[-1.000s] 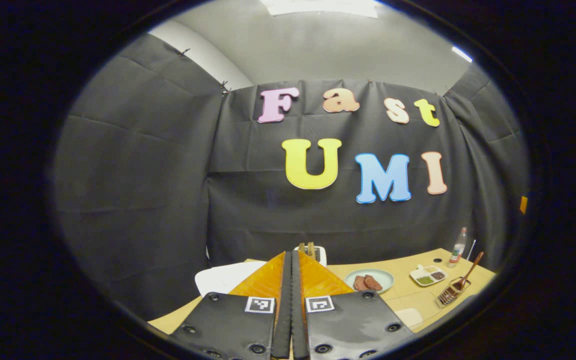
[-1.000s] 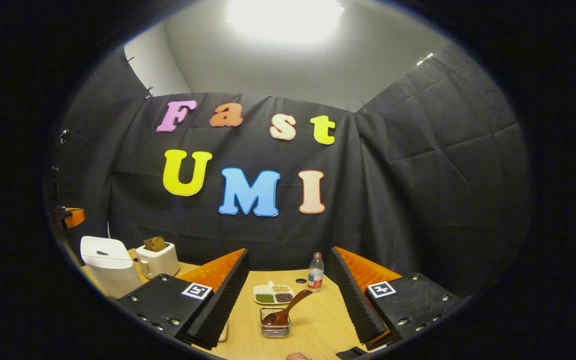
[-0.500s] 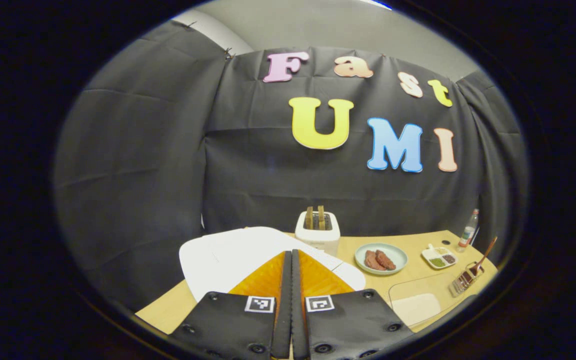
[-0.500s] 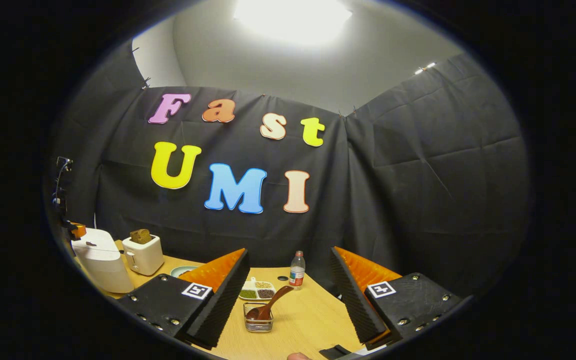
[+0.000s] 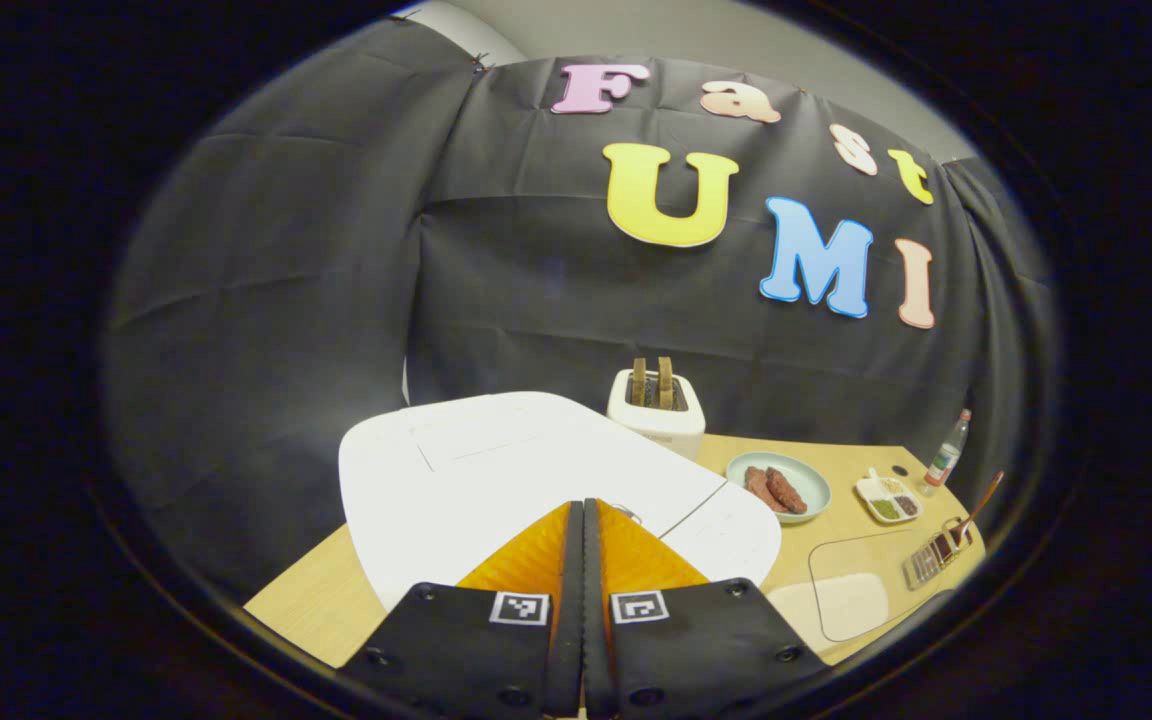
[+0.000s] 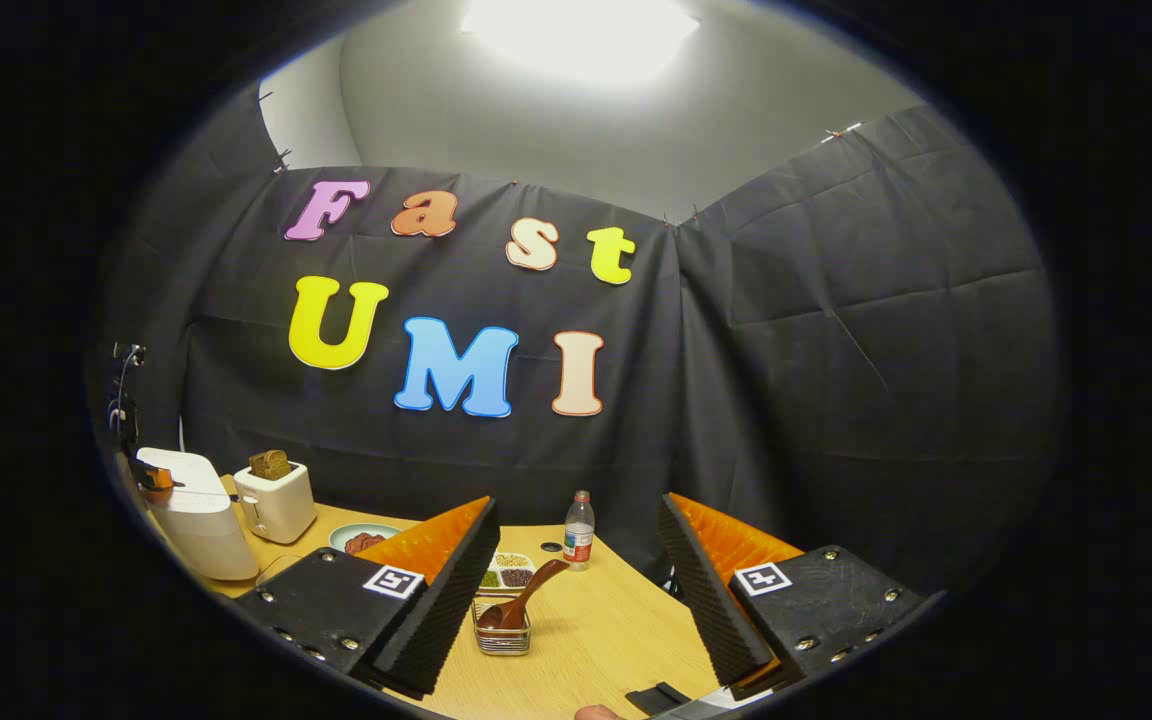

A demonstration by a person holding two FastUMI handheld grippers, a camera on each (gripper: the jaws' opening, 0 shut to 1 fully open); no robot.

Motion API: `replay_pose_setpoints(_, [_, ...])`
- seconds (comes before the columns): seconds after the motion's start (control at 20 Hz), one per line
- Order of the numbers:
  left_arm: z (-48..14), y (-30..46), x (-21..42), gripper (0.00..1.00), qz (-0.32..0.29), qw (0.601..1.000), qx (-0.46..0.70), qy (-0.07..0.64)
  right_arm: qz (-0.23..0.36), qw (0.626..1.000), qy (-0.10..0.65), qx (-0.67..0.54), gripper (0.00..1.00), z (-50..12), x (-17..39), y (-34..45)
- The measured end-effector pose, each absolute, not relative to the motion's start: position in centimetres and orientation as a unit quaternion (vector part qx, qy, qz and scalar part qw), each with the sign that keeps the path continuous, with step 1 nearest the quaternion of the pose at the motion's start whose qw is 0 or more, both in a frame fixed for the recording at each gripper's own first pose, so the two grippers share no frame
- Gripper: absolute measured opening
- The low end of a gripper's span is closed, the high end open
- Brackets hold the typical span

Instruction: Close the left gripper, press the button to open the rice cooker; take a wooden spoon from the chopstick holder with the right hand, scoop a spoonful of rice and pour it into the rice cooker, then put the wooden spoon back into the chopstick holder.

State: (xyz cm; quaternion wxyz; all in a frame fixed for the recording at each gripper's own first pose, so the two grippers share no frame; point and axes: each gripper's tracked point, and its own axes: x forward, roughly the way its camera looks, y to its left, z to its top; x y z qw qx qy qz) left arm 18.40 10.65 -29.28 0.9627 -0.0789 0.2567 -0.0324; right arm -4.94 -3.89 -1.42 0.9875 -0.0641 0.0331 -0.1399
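In the left gripper view the white rice cooker [image 5: 496, 470] lies just beneath my left gripper [image 5: 583, 515], which is shut with nothing between its fingers and has its tips over the lid's front edge. The cooker's lid is down. Far right, the wooden spoon [image 5: 976, 500] leans in the wire chopstick holder [image 5: 929, 565]. A clear tub of rice [image 5: 846, 600] sits near the table's front edge. In the right gripper view my right gripper [image 6: 578, 515] is open and empty above the table, with the spoon [image 6: 528, 598] and holder [image 6: 501, 635] ahead between its fingers. The cooker [image 6: 191, 520] stands far left.
A white toaster [image 5: 656, 412] with bread stands behind the cooker. A plate of meat [image 5: 778, 487], a divided dish of grains [image 5: 886, 500] and a small bottle [image 5: 946, 460] sit along the wooden table [image 5: 316, 610]. The bottle [image 6: 578, 530] stands beyond the holder.
My shut left gripper has come down and forward over the rice cooker's lid, which now looms much larger. The right gripper has turned a little to the right, staying open.
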Motion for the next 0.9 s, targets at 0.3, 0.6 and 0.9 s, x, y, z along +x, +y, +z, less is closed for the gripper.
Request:
replay_pose_setpoints(0.3, [-29.4, 10.3, 18.6, 0.09, -0.022, 0.957, -0.086, 0.277, -0.134, 0.989, 0.027, -0.062, 0.97, -1.3, -4.8, -4.4])
replay_pose_setpoints(0.6, [-22.1, 11.5, 18.5, 0.09, 0.006, 0.98, -0.046, 0.195, -0.115, 0.992, 0.024, -0.05, 0.97, -1.1, -3.9, -5.4])
replay_pose_setpoints(0.9, [-13.7, 10.5, 16.4, 0.06, 0.012, 0.991, -0.047, 0.121, -0.085, 0.996, 0.019, -0.034, 0.97, -1.1, -2.2, -5.7])
